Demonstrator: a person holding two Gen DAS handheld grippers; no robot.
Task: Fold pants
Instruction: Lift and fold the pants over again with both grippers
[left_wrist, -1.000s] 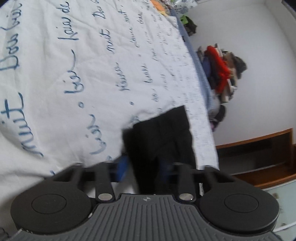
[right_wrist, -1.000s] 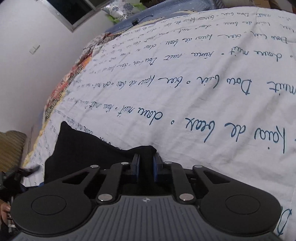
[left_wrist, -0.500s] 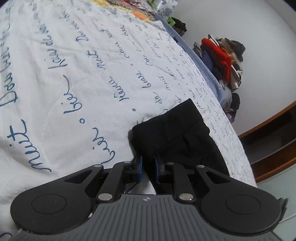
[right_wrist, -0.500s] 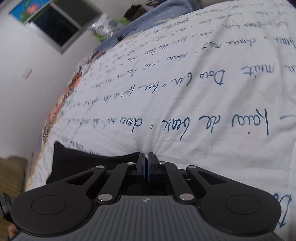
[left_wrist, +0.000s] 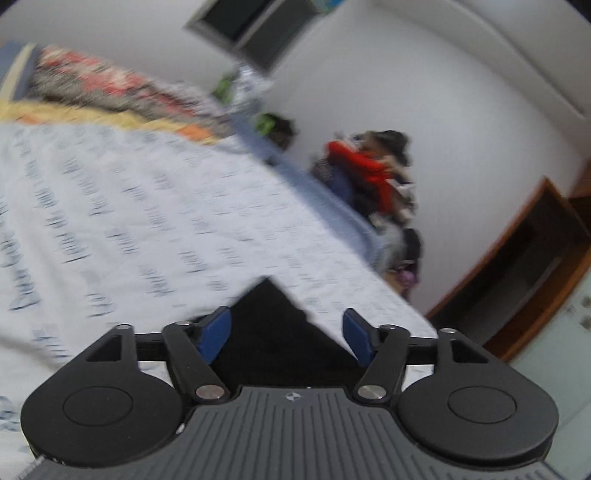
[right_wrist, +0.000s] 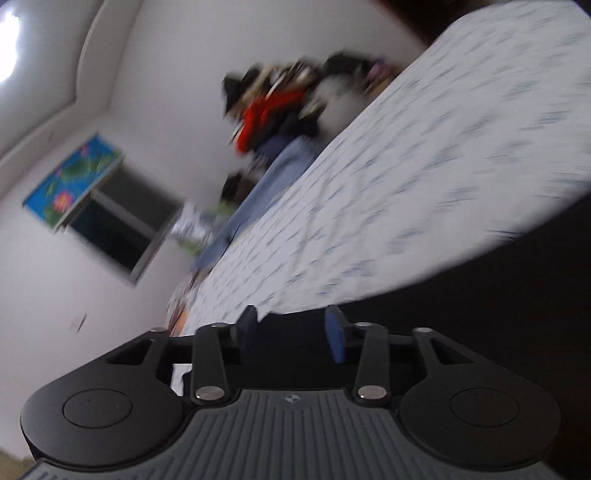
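The black pants (left_wrist: 273, 332) lie folded on the white bedspread (left_wrist: 147, 229) with blue script, right under my left gripper (left_wrist: 286, 334). The left gripper is open, its blue pads wide apart above the cloth, holding nothing. In the right wrist view the pants (right_wrist: 480, 295) fill the lower right as a dark mass on the bedspread (right_wrist: 406, 177). My right gripper (right_wrist: 291, 332) is open too, with black cloth seen between the pads but not pinched. Both views are blurred by motion.
A pile of clothes with a red garment (left_wrist: 373, 177) stands against the wall beyond the bed. A dark window (right_wrist: 122, 225) and a colourful poster (right_wrist: 70, 177) are on the wall. A wooden cabinet (left_wrist: 524, 266) stands at the right.
Both grippers were shut on the black pants and have opened and let go. Both cameras have swung upward and tilted, so the wall and room now fill much of each view.
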